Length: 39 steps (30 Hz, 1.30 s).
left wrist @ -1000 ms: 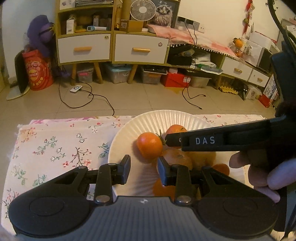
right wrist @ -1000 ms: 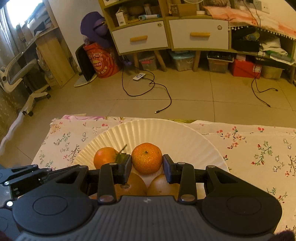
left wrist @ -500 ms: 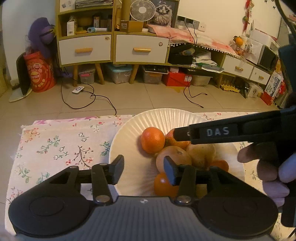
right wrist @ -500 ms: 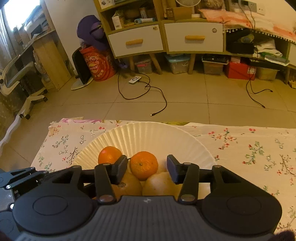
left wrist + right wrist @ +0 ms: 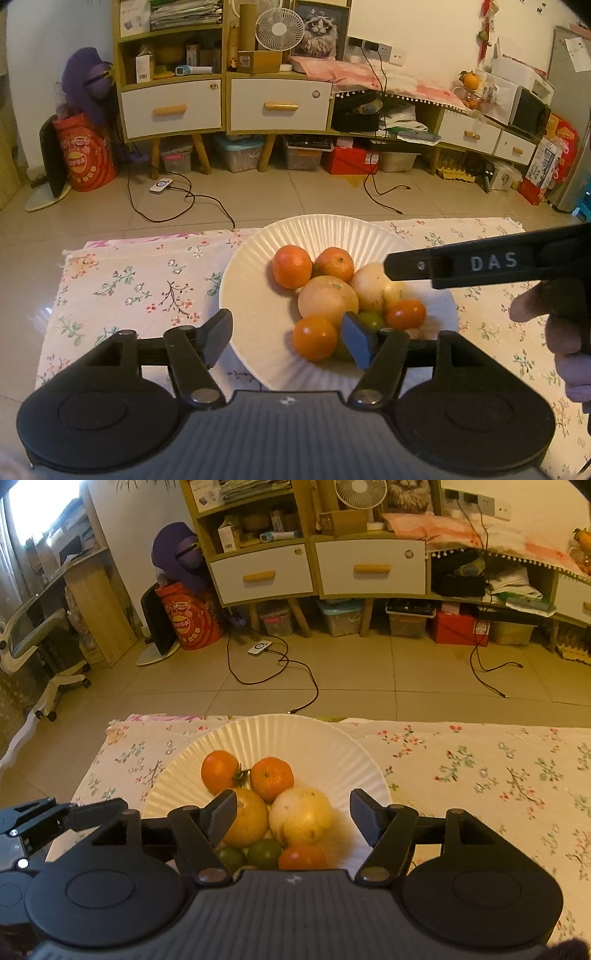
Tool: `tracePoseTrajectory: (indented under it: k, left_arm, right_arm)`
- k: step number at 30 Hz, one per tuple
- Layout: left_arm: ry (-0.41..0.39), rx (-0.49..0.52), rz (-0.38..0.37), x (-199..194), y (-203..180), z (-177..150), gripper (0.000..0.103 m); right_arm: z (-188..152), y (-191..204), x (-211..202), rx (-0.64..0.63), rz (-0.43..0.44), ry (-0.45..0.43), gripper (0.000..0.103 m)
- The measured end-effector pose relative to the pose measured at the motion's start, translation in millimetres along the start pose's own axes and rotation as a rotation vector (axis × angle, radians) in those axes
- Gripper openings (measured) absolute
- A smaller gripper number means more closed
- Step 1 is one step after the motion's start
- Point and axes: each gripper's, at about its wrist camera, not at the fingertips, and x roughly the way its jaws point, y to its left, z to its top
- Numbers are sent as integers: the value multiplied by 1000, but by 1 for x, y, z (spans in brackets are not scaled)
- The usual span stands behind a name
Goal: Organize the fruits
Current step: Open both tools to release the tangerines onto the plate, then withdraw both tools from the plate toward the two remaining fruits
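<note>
Left gripper (image 5: 286,341) and right gripper (image 5: 293,818) are held spread wide, nothing clamped. Piled orange, yellow and green fruits (image 5: 273,805) are seen just ahead between the right fingers, on the ribbed white paper plate (image 5: 332,749). Beyond the plate rim, floral cloth (image 5: 480,768) is exposed.

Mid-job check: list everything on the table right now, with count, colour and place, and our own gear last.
plate: one, white, on the cloth, holds all the fruit
mandarins: two, orange, far side of the plate, touching
large fruits: two, pale yellow-orange, side by side at the plate's middle
small orange fruits: two, near side of the pile
green fruits: two, near side, partly hidden
cloth: one, white floral, covers the table
left hand-held gripper: black, open, over the plate's near edge
right hand-held gripper: black, open, over the large fruits
</note>
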Motion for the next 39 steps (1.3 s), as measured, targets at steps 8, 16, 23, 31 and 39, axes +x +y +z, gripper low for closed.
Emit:
tracePoseTrajectory:
  k: [8,16,23,31,39]
  left_arm:
    - [-7,12,10,-21,-4,-10,69]
    - [-3,11,24,-46,-7,-24,82]
    - [-6,6,36,-64,-7,-35,89]
    - [8,-7,31,-75,-5,-61,89]
    - [31,15,31,-80,-2,-88,89]
  right_arm:
    - [-17,-3,-20,3,-18,6,74]
    - [-32,1,-42,-3,-19,-2,85]
    - [-45,10,-57,-26,-21,6,91]
    - [-64,13,-67,-25,-10,11,95]
    - [-86,12,-67,-43,-33,18,97]
